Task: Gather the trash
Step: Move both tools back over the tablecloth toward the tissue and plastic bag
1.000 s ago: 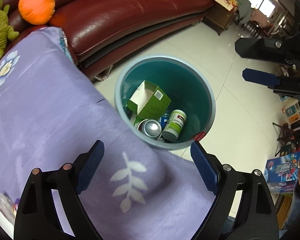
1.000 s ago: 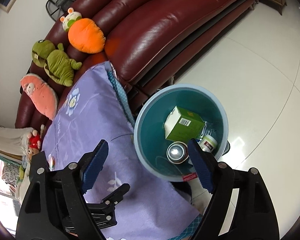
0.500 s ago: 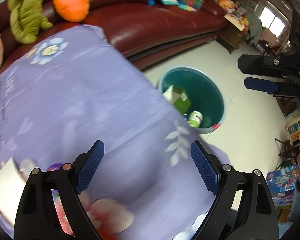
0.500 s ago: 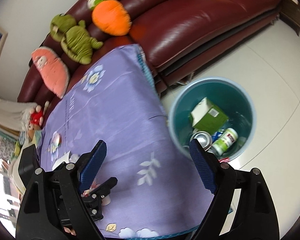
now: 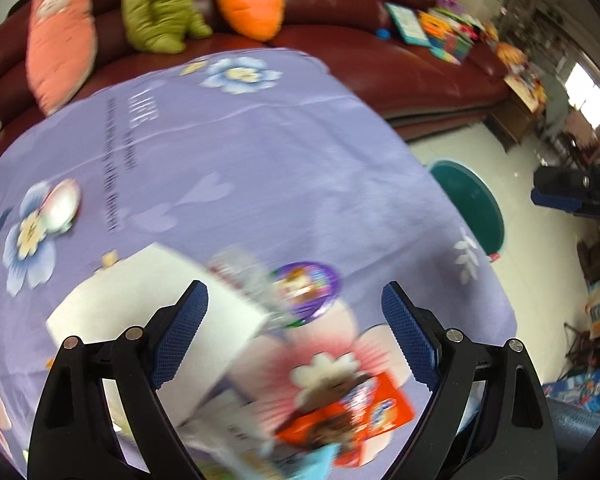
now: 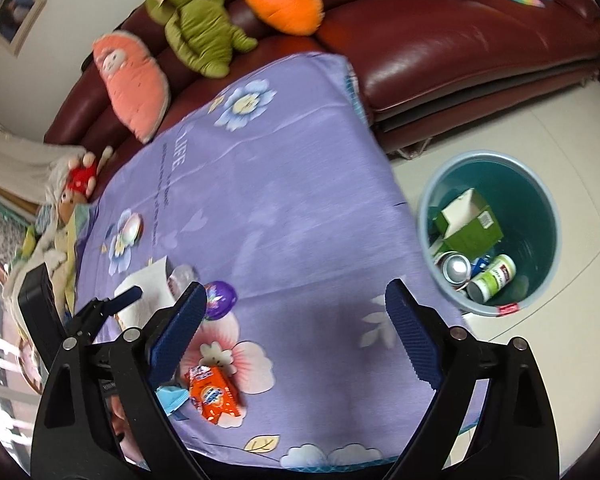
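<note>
Both claws hung spread over the purple-clothed counter [image 6: 300,208], nothing between the pads: the left claw [image 5: 296,336] wide, the right claw [image 6: 296,334] with jaws opening. Left wrist view, blurred, showed a white box [image 5: 152,320], a purple round pack [image 5: 308,288] and an orange wrapper [image 5: 356,416] near, and only a sliver of the teal bin [image 5: 472,208] at far right. Right wrist view alone showed inside the bin [image 6: 540,208]: a green carton [image 6: 472,228], a can [image 6: 456,266] and a white bottle [image 6: 492,278].
</note>
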